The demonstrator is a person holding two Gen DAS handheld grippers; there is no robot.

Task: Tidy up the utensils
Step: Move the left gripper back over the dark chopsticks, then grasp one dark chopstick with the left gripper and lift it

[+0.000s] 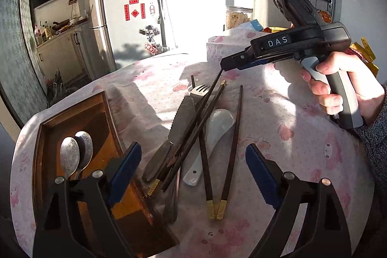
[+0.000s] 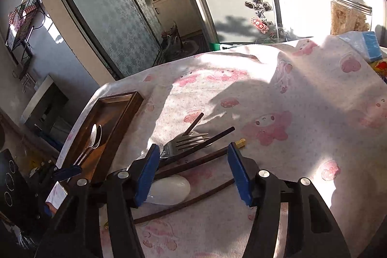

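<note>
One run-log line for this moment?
left gripper open | right gripper open above chopsticks | two spoons in tray

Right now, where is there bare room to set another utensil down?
The wooden tray is bare beyond the two metal spoons. The tablecloth is bare past the fork. Crowded: the chopsticks, knife and white spoon beside the tray.

The tray (image 1: pixel 72 113) is dark, glossy wood; the two spoons (image 1: pixel 76 154) in it are dull, scuffed metal; the fork (image 2: pixel 188 140) is shiny metal; the soup spoon (image 1: pixel 217 125) looks like smooth white ceramic; the cloth (image 1: pixel 278 137) on the desk is matt, finely dimpled fabric; the chopsticks (image 1: pixel 234 137) are dark wood.
</note>
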